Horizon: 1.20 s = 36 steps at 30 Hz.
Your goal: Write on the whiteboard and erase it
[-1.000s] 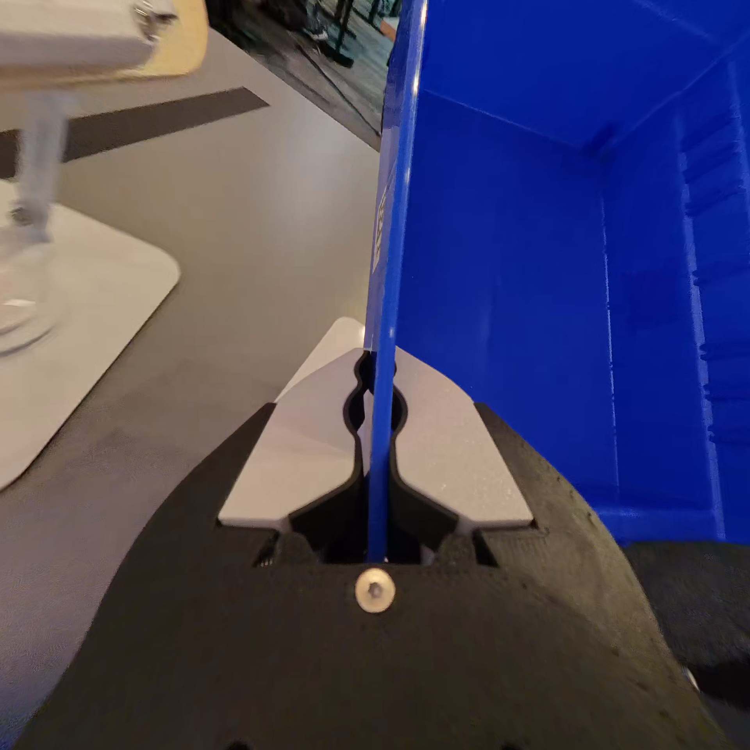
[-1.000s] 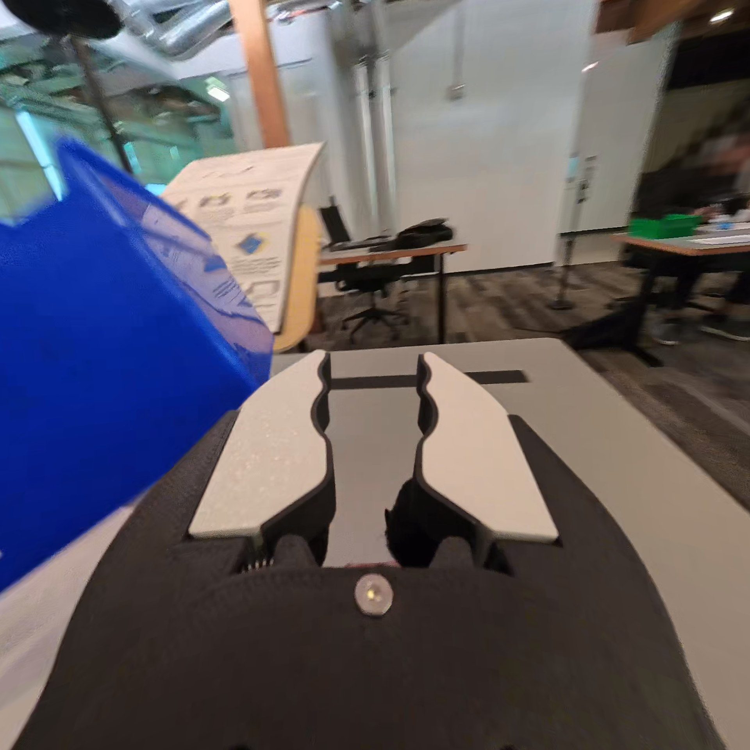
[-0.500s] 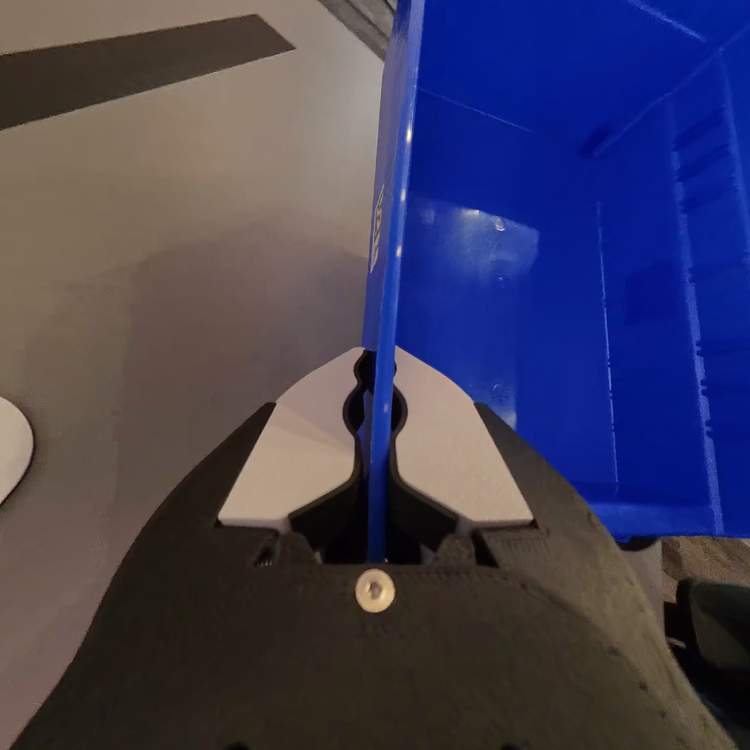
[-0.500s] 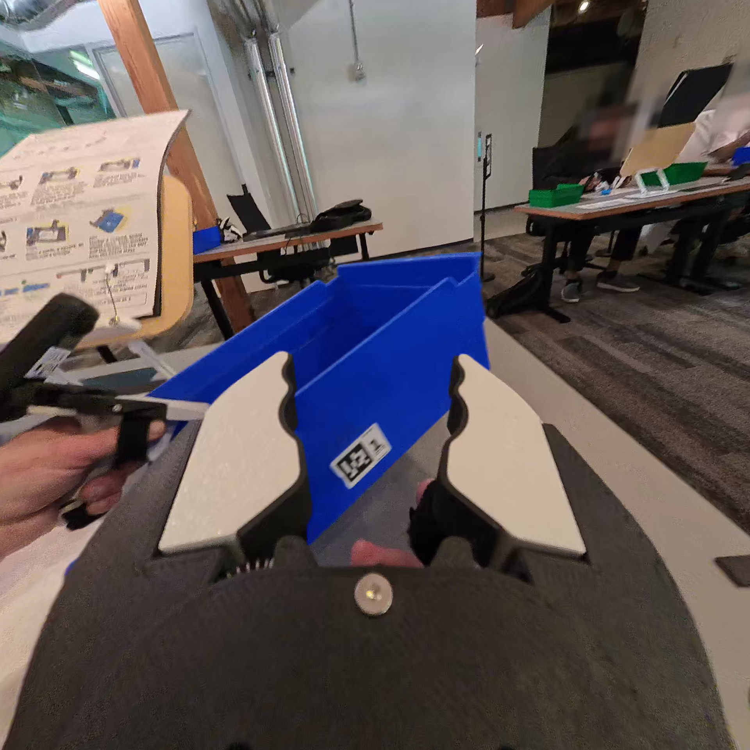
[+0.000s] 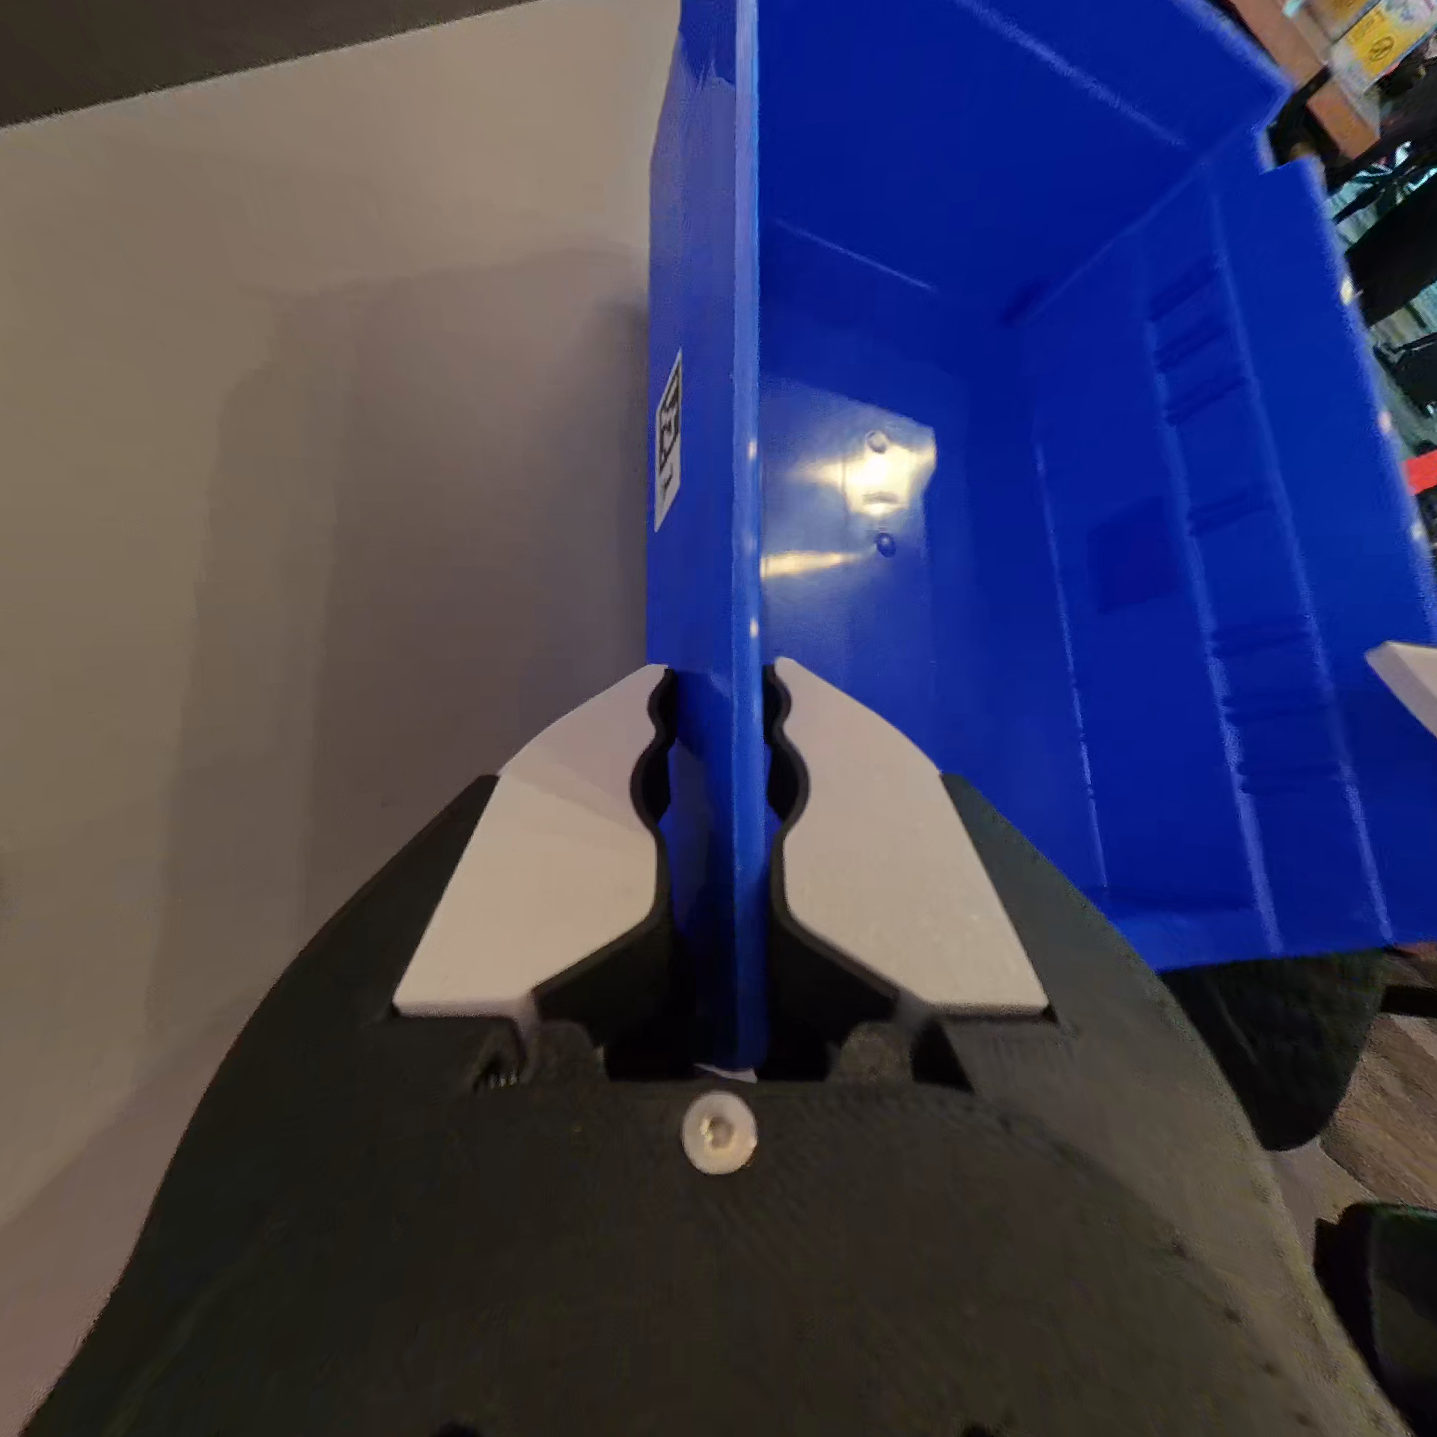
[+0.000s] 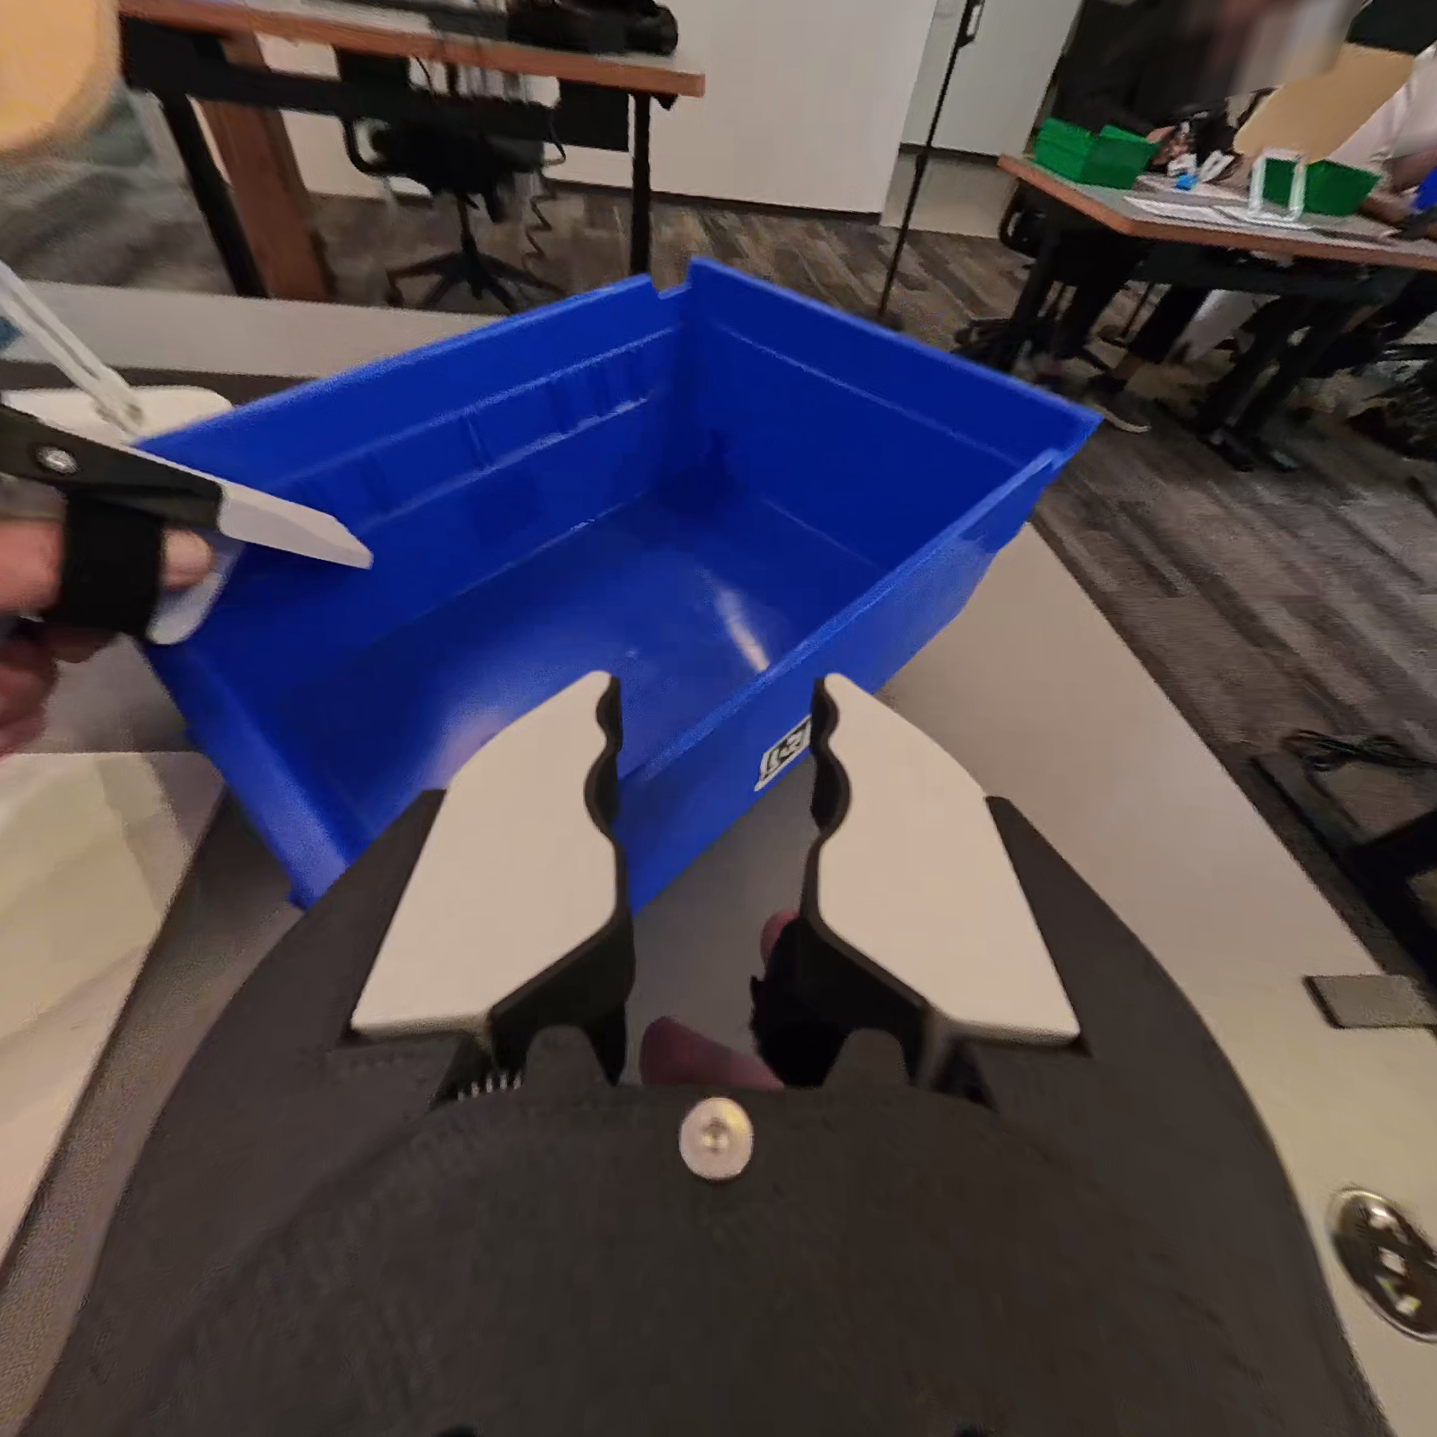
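With the left hand-held gripper spread around the blue bin wall unpressed and the right hand-held gripper held open, preparation is judged underway; no whiteboard is seen, so it must first be found.

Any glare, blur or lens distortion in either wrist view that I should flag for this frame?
Left wrist view: bright glare patches on the blue bin floor; its rim bows from the wide-angle lens. Right wrist view: motion blur smears the upper-left corner and the hand at the left edge; the bin itself is fairly sharp, and background desks curve toward the edges.
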Tool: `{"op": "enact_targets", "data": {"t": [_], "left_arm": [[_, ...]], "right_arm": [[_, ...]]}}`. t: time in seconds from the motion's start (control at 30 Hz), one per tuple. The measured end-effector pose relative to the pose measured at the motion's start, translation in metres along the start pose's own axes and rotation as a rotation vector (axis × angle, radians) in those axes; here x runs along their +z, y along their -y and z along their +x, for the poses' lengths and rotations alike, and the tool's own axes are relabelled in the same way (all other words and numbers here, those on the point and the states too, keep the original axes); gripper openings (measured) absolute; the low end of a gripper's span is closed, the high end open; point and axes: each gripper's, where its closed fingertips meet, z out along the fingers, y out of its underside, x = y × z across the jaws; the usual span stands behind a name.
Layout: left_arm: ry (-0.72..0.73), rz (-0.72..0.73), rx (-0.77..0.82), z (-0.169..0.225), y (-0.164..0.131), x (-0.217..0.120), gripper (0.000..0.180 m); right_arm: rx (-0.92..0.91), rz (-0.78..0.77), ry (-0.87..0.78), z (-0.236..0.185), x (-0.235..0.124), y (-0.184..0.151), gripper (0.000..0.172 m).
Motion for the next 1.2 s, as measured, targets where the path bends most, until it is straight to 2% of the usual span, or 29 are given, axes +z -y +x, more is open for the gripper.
{"op": "enact_targets", "data": {"t": [0.1,0.23,0.3,0.33,0.43,0.5,0.57,0.67,0.8,0.97,1.1,1.2], "left_arm": [[-0.048,-0.039,-0.033,0.006,-0.003,0.000,0.037],[-0.090,-0.049,-0.076,0.009,-0.007,-0.004,0.043],[-0.095,-0.048,-0.084,0.010,-0.008,-0.007,0.042],[-0.106,-0.046,-0.092,0.011,-0.009,-0.008,0.044],[-0.129,-0.046,-0.099,0.012,-0.011,-0.011,0.046],[-0.132,-0.046,-0.094,0.012,-0.012,-0.013,0.046],[-0.137,-0.042,-0.091,0.012,-0.012,-0.013,0.047],[-0.158,-0.036,-0.100,0.014,-0.012,-0.014,0.050],[-0.174,-0.048,-0.091,0.019,-0.016,-0.015,0.060],[-0.212,-0.069,-0.096,0.032,-0.020,-0.015,0.071],[-0.279,-0.089,-0.126,0.052,-0.020,-0.010,0.078],[-0.314,-0.077,-0.155,0.064,-0.016,-0.002,0.085]], "right_arm": [[-0.031,-0.044,-0.010,0.007,0.011,-0.006,0.028],[-0.018,-0.066,0.076,0.005,0.016,0.002,0.025],[-0.002,-0.056,0.033,0.015,0.015,0.009,0.028],[0.002,-0.042,0.028,0.016,0.011,0.014,0.034],[-0.011,-0.084,0.066,0.002,-0.006,0.009,0.075],[0.009,-0.091,0.092,-0.015,-0.021,0.000,0.090],[0.009,-0.131,0.104,-0.034,-0.030,-0.019,0.094],[-0.048,-0.168,0.048,-0.037,-0.027,-0.042,0.075],[-0.015,-0.210,0.082,-0.038,-0.012,-0.048,0.048],[-0.036,-0.228,0.032,-0.007,0.009,-0.042,0.029],[-0.097,-0.266,-0.036,0.035,0.037,-0.041,0.017],[-0.101,-0.275,-0.024,0.059,0.061,-0.036,0.010]]}}
